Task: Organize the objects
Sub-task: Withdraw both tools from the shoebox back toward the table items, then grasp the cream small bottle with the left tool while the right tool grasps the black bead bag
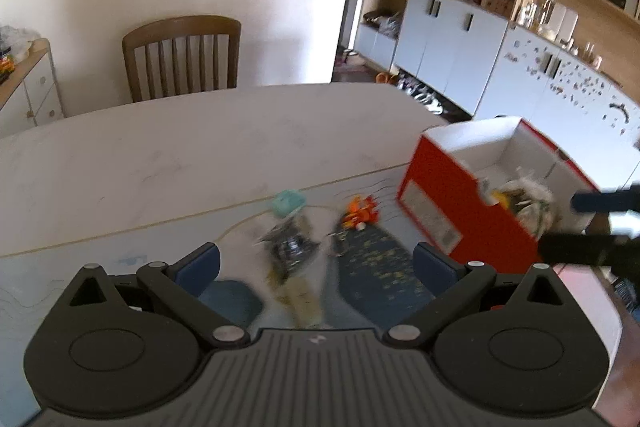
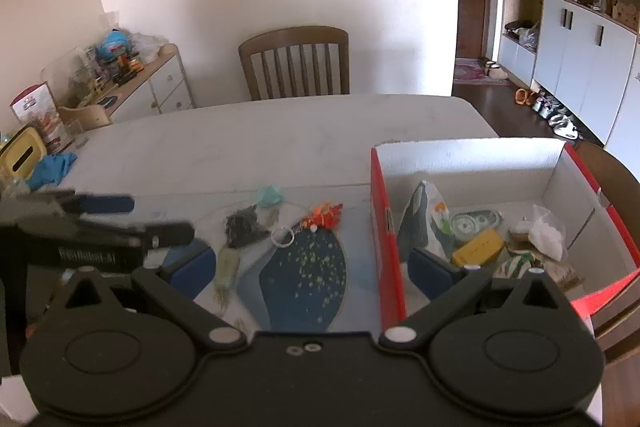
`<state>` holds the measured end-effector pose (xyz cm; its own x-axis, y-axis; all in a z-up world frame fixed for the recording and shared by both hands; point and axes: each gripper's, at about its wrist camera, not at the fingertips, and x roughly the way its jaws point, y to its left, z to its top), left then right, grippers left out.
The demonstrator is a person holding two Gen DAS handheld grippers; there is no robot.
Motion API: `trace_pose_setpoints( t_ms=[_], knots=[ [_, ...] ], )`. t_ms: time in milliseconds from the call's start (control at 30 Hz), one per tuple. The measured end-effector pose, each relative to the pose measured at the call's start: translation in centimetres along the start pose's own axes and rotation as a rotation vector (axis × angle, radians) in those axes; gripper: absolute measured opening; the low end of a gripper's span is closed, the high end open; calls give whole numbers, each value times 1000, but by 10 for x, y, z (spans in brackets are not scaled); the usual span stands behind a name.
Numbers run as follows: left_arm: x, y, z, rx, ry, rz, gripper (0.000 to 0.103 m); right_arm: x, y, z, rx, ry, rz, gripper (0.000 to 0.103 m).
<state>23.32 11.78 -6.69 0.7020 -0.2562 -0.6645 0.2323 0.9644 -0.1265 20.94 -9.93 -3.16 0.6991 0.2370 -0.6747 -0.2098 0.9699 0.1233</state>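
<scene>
Both grippers stand with jaws spread wide and nothing between the pads. From my seat, the left gripper hangs over the blue patterned mat at the table's near edge, and the right gripper straddles the left wall of the red box, which sits at the table's right edge.

Loose on the mat lie a dark bagged bundle, a teal piece, an orange charm with a clear ring, and a pale tassel. The box already holds several items, among them a yellow block.

I judge this the reach for another pickup — the left gripper looks aimed at the dark bundle. Next it needs lowering squarely over the bundle, then closing.
</scene>
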Motion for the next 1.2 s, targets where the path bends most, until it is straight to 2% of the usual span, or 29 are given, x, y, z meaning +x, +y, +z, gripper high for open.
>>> trace_pose_setpoints(
  t_ms=[200,433,600,767,1100,1200],
  knots=[
    [22,14,-9,15,4,11,103,25,8,18,3,12,-7,102],
    [48,21,-17,66,28,30,103,64,17,29,15,68,-2,101],
    [62,28,-26,114,9,62,103,87,21,35,12,99,-11,100],
    [74,33,-34,167,12,81,103,114,20,39,88,162,13,98],
    [96,28,-35,122,57,45,103,153,29,31,81,225,-53,92],
    [97,20,-42,122,70,55,103,162,29,28,75,241,-59,89]
  ],
)
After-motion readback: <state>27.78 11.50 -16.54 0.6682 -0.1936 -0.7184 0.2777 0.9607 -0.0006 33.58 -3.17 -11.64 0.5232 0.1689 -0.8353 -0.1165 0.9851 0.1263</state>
